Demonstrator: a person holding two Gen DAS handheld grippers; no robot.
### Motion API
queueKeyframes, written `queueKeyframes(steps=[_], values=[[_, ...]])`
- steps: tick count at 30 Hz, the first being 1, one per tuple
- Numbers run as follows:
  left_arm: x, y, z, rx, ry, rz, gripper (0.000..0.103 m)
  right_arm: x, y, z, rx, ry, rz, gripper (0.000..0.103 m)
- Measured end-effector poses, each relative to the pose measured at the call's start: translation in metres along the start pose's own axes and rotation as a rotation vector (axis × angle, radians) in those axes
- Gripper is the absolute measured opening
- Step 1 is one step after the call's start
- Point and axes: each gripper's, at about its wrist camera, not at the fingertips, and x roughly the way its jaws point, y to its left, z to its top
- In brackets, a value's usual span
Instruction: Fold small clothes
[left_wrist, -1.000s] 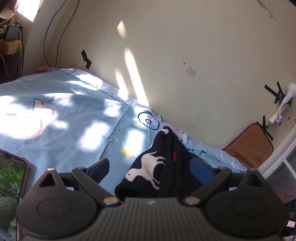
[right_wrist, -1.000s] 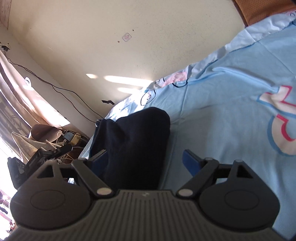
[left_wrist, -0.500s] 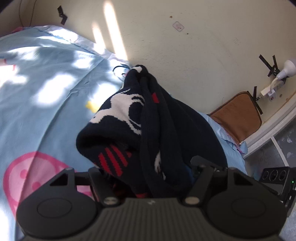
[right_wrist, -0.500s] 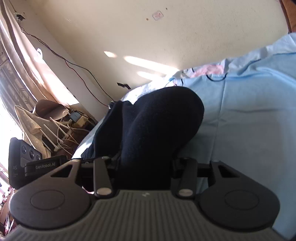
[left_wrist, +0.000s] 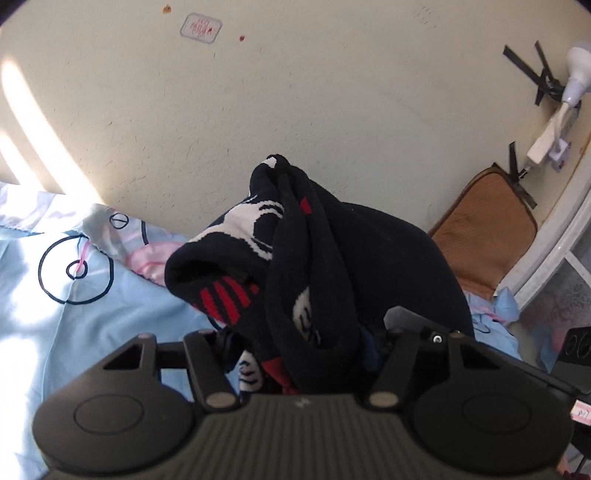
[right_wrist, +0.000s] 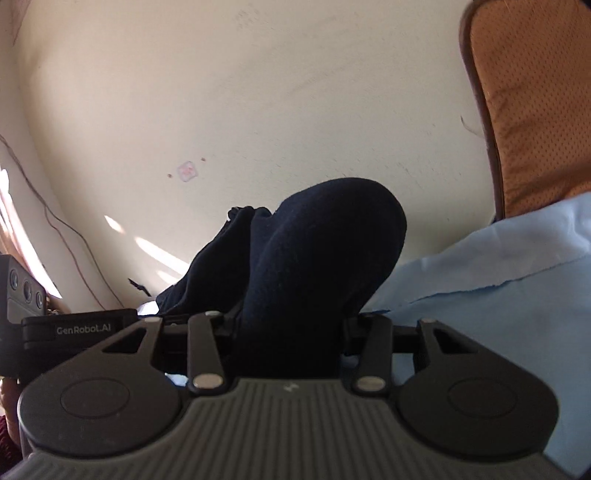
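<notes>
we note the navy knitted garment (left_wrist: 325, 258) held up off the light blue bedsheet (left_wrist: 74, 332) by both claws at once. left gripper (left_wrist: 303, 343): jaws drawn in tight, clamped on a bunched edge of the knit, the fabric rising straight ahead of the fingers and flopping forward. right gripper (right_wrist: 291, 332): jaws likewise closed on a thick fold of the same garment (right_wrist: 317, 258), which stands as a dark hump directly in front of it.

key relation: in each view the cloth sits dead ahead, in the jaws, not to either side. we judge the garment's long axis runs between the two claws, roughly along the wall (left_wrist: 295, 110), so neither hand is nearer; both hold an end. the coming move, as we read it, is to spread the hands apart along that axis and lay the piece flat on the sheet.

view differences: the left wrist view shows the white animal pattern and red stripes, plus a brown cushion (left_wrist: 487, 225) at the wall. the right wrist view shows only plain navy, but catches the body of the other gripper at its left edge, close beside. how much cloth hangs below we cannot tell.
</notes>
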Motion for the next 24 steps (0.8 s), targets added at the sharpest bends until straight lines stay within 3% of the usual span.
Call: queueKeyframes(steps=[3, 5, 8, 10, 12, 17, 24], values=[[0.022, 0.008, -0.008, -0.009, 0.023, 0.025, 0.062, 0.021, -0.013, -0.007, 0.007, 0.051, -0.052, 0.051], [0.023, 0.010, -0.014, -0.007, 0.006, 0.030, 0.068, 0.020, -0.013, -0.007, -0.024, 0.049, -0.056, 0.056], [0.014, -0.002, -0.016, 0.019, 0.010, 0.095, 0.070, 0.014, -0.011, -0.010, -0.029, 0.039, -0.094, 0.067], [0.000, -0.013, -0.017, 0.024, 0.017, 0.170, 0.069, -0.002, -0.010, -0.011, -0.004, 0.001, -0.119, 0.075], [-0.026, -0.027, -0.028, 0.069, -0.025, 0.212, 0.070, -0.026, -0.004, -0.011, 0.027, -0.062, -0.130, 0.083], [-0.093, -0.048, -0.066, 0.100, -0.100, 0.179, 0.076, -0.096, 0.015, -0.035, 0.093, -0.094, -0.139, 0.084], [-0.138, -0.058, -0.139, 0.131, -0.036, 0.277, 0.077, -0.166, 0.062, -0.106, 0.031, -0.071, -0.239, 0.085]])
